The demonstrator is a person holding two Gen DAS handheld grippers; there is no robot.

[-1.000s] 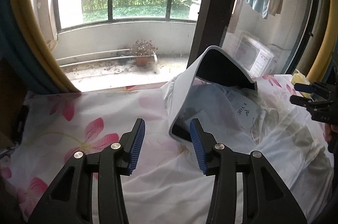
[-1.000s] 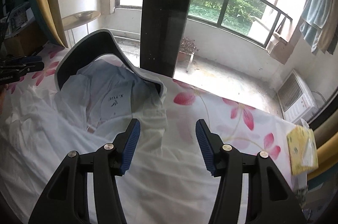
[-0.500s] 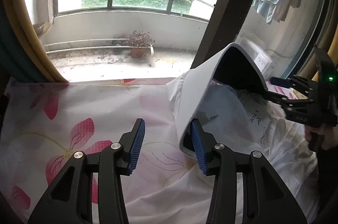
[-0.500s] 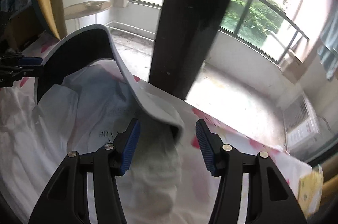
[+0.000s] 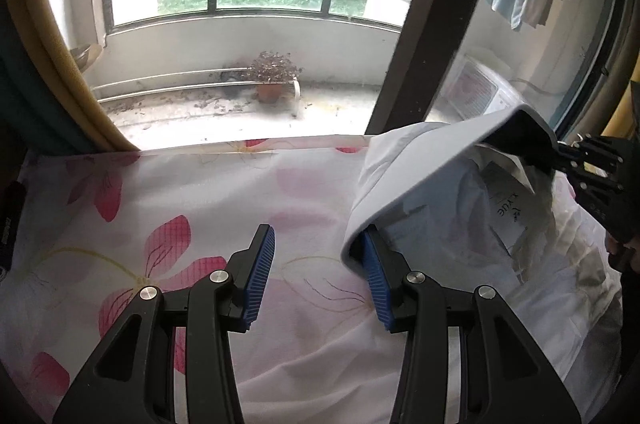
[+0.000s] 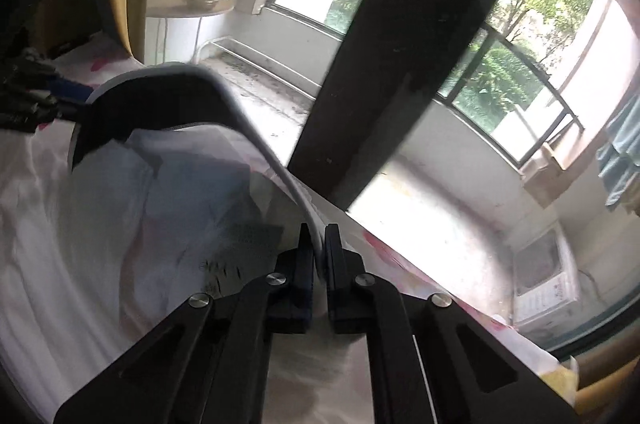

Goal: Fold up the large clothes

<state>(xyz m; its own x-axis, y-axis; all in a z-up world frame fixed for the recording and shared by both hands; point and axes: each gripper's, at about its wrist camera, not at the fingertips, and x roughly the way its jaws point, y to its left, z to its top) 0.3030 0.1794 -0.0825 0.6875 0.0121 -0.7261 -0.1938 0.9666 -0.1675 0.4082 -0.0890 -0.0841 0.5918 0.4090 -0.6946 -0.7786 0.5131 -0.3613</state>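
A large white garment (image 5: 460,224) with a stiff raised collar, grey outside and dark inside, lies on a floral bed sheet (image 5: 160,208). My left gripper (image 5: 318,276) is open; the collar's left end (image 5: 360,224) rests against the outside of its right finger, not between the fingers. In the right wrist view my right gripper (image 6: 319,256) is shut on the collar's right end (image 6: 280,180). It also shows at the right edge of the left wrist view (image 5: 592,160), holding the collar. The garment's body (image 6: 100,224) spreads white to the left.
A window with a dark frame post (image 5: 424,24) stands just beyond the bed's far edge. A balcony with a potted plant (image 5: 272,76) lies behind it. Yellow curtains (image 5: 44,64) hang at the left. A round side table (image 6: 188,4) stands by the wall.
My right gripper moved in onto the collar's right end and shut on it. My left gripper stayed open and shifted left, so the collar now sits outside its right finger.
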